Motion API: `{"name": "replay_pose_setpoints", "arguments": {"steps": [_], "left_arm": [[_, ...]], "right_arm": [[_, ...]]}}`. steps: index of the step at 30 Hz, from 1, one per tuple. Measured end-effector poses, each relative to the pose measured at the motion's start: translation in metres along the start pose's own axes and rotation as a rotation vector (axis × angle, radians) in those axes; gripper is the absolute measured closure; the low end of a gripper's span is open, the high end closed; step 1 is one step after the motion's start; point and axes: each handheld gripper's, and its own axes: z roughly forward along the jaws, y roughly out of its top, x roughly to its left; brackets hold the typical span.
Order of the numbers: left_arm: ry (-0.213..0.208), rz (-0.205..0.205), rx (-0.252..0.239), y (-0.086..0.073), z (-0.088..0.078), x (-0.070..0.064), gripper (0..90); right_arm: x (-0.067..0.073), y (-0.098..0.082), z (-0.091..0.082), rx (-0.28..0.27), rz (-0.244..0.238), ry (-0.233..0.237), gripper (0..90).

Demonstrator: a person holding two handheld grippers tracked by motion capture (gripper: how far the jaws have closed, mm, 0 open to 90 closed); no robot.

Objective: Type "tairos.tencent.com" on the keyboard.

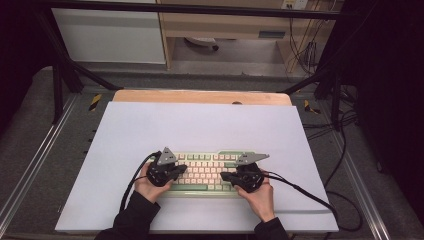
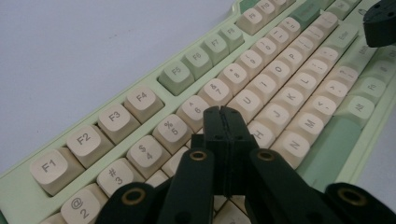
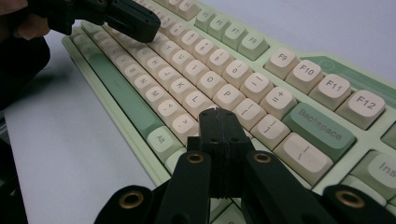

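Observation:
A pale green keyboard [image 1: 206,161] with cream keys lies on the near half of a white mat [image 1: 200,127]. My left gripper [image 1: 183,169] hovers over its left half, pointing right, with its jaws shut and nothing between them. In the left gripper view its tip [image 2: 223,113] sits just above the keyboard [image 2: 177,74], near the G and H keys. My right gripper [image 1: 224,176] is over the right half, pointing left, also shut and empty. Its tip [image 3: 217,115] hangs over the keys beside L on the keyboard [image 3: 322,128]. I cannot tell whether either tip touches a key.
The mat covers a wooden table whose far edge [image 1: 200,96] shows. Black cables [image 1: 300,190] trail from both grippers across the mat toward the front. A metal frame [image 1: 60,80] and floor cables surround the table. The other gripper [image 2: 380,21] crosses the top right corner.

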Motion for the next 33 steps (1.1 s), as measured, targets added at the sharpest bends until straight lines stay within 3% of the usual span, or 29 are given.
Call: {"name": "replay_pose_setpoints", "arguments": {"steps": [12, 33], "left_arm": [[-0.015, -0.001, -0.016, -0.005, -0.018, 0.0, 89.8], [0.034, -0.045, -0.018, -0.014, -0.028, 0.019, 89.8]], "right_arm": [[0.0, -0.001, 0.0, 0.003, -0.006, -0.001, 90.0], [0.0, -0.001, -0.001, 0.006, -0.01, -0.002, 90.0]]}}
